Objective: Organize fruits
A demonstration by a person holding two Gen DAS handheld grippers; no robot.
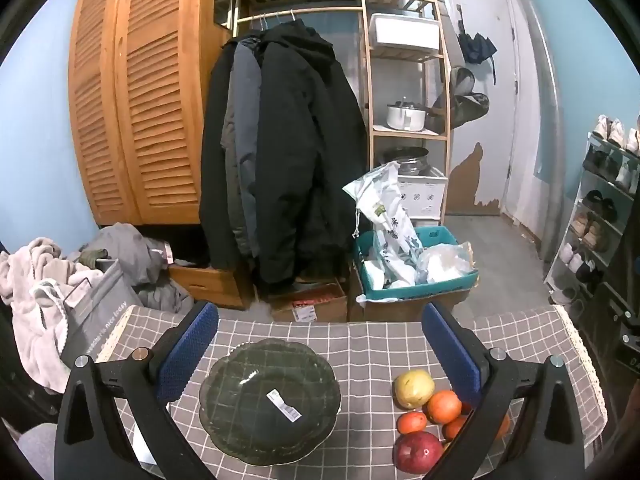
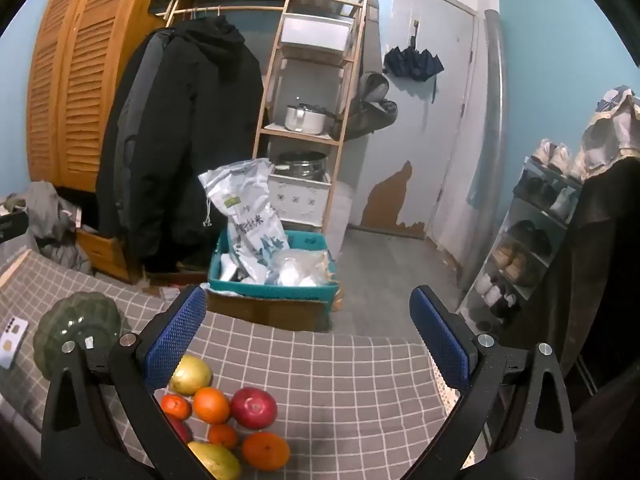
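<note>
A dark green glass plate with a white sticker sits on the grey checked tablecloth, right below my open left gripper. To its right lies a cluster of fruit: a yellow-green pear, an orange, a small tangerine and a red apple. In the right wrist view the same pile lies at lower left: red apple, orange, pear, a second orange and a yellow fruit. My right gripper is open above the cloth, holding nothing. The plate is at far left.
A white card lies left of the plate. Beyond the table's far edge stand a teal bin with bags on cardboard boxes, hanging dark coats, a wooden shelf rack and a shoe rack at right. Laundry is piled at left.
</note>
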